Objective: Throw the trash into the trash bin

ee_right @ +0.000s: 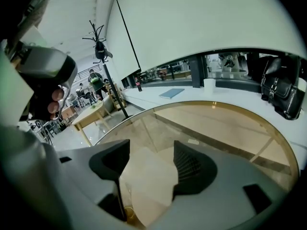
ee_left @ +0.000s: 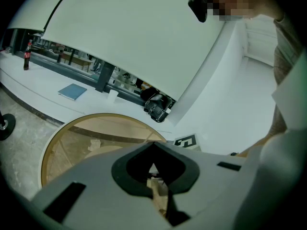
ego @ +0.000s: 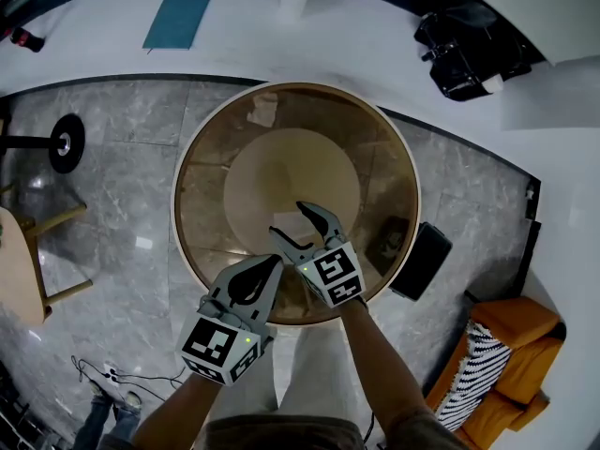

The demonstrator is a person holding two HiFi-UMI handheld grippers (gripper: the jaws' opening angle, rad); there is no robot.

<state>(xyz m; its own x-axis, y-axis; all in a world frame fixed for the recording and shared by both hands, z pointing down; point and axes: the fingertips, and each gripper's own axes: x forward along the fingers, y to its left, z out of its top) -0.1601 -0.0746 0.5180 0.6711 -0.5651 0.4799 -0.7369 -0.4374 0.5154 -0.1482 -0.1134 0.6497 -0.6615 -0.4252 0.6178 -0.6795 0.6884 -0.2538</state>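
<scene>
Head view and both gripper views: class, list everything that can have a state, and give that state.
left gripper: shut.
right gripper: open, jaws either side of the paper.
paper: on the glass table, between the right gripper's jaws.
book: closed, lying flat.
bottle: upright.

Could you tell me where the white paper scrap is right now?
In the head view, the paper scrap sits between the right gripper's jaws over the round glass table, toward its near edge.

Round glass table [ego: 211, 148], perhaps a paper scrap [ego: 265, 109]
</scene>
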